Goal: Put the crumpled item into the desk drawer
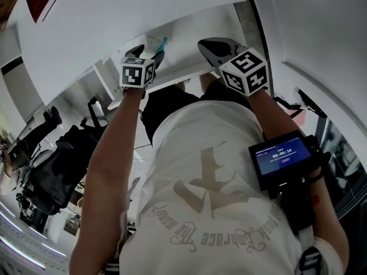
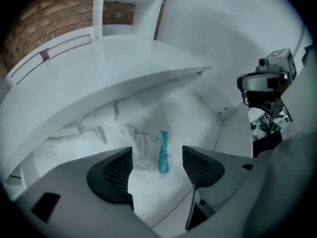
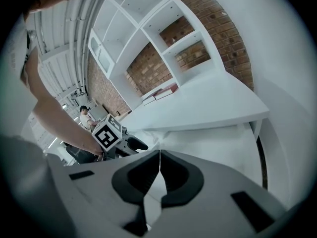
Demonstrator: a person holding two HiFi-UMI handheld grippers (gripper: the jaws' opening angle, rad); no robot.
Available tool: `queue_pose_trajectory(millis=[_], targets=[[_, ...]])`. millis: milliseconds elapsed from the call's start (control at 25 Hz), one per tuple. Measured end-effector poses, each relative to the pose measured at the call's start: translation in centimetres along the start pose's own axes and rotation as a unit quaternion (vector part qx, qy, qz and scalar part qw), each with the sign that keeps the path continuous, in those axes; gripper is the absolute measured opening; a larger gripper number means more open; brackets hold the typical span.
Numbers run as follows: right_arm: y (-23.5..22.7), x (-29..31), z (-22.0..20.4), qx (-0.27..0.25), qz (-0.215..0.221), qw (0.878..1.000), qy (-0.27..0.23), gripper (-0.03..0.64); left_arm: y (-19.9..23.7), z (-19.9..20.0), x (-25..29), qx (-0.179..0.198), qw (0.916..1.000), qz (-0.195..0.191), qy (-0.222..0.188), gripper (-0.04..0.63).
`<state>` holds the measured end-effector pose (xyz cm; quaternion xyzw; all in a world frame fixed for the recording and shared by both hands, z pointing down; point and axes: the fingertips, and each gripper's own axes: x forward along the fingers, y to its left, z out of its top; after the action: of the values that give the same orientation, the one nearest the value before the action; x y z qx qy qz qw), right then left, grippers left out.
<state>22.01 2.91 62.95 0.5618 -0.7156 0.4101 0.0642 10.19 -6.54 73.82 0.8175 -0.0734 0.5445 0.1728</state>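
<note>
So the left gripper [image 2: 157, 165] has its jaws wide apart, gripping nothing. The crumpled packet [image 2: 148, 150] lies loose in the drawer [image 2: 198, 110] at lower centre, just beyond them. The right gripper [image 3: 159, 175] is pinched closed, empty.

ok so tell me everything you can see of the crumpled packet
The crumpled packet is clear, wrinkled plastic film with small dark print and a teal stripe along one edge. It lies on the white floor of the open desk drawer, below the desktop. It sits between the spread jaws of the left gripper, whose pads do not press on it. Its contents cannot be made out.
</note>
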Motion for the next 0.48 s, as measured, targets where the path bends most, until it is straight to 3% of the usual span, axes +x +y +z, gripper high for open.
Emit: queue_pose_trajectory(millis=[120,480], targets=[[0.4,0.3,0.0,-0.006,0.009,1.0,0.003,0.023,-0.2,0.0,-1.0,-0.021,0.9997,-0.002,-0.013,0.323],[1.3,0.9,0.5,-0.025,0.031,0.999,0.009,0.023,-1.1,0.9,-4.6,-0.053,0.9955,0.003,-0.079,0.188]])
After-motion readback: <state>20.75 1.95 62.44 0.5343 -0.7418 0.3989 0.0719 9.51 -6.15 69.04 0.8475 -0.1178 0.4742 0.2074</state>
